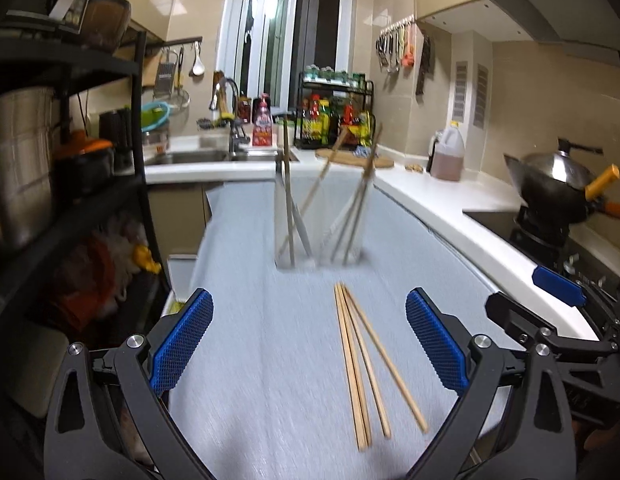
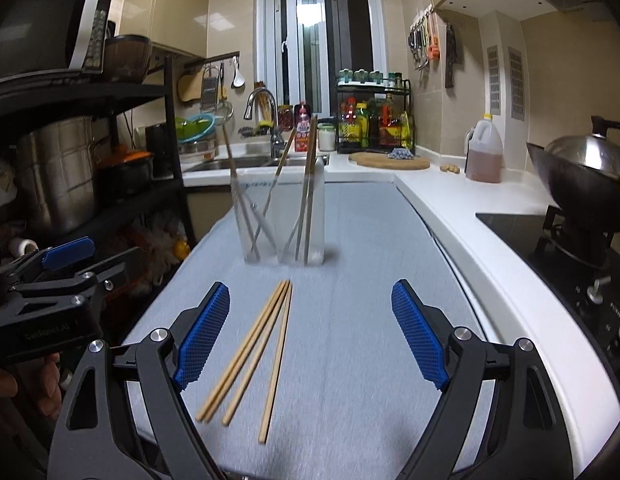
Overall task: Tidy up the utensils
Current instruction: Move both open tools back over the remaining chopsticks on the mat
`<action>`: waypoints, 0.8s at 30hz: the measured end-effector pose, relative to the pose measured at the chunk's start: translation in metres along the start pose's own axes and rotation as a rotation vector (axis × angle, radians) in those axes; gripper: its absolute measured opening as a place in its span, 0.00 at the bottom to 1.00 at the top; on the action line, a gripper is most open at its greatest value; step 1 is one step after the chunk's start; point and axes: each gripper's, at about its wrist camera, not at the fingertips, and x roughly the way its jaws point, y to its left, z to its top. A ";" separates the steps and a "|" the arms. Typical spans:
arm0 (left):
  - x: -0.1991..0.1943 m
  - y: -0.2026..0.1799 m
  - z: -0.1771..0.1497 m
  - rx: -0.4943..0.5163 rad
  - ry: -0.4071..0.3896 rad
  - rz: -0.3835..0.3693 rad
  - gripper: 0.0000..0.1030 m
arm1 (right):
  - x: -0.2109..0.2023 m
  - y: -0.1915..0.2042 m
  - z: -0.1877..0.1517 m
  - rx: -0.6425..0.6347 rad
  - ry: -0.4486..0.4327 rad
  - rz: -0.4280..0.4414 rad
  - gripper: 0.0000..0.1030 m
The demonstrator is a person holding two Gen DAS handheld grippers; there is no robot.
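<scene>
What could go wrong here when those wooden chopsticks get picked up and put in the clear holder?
The loose chopsticks lie fanned out but touching near their far ends, so a gripper might pinch several or nudge the rest askew. The clear holder already holds leaning chopsticks; bumping them might tip it. Both the left gripper and right gripper are open close together, so they could collide.

Beige tiled walls [image 2: 449, 104], white-framed window [image 2: 310, 40], white countertop [image 2: 449, 192], black shelving rack [image 2: 110, 92], steel sink [image 2: 226, 164]

both wrist cameras look forward low over the table [image 1: 246, 360], side by side, sharing the chopsticks [image 2: 250, 356].
</scene>
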 end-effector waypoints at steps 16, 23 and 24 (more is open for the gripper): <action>0.027 -0.002 -0.097 -0.004 0.091 0.016 0.81 | 0.031 0.000 -0.086 -0.010 0.134 -0.010 0.76; 0.037 0.002 -0.107 0.007 0.125 -0.002 0.77 | 0.036 0.006 -0.094 -0.051 0.144 -0.002 0.75; 0.037 0.002 -0.107 0.007 0.127 -0.007 0.77 | 0.038 0.006 -0.096 -0.051 0.148 0.000 0.75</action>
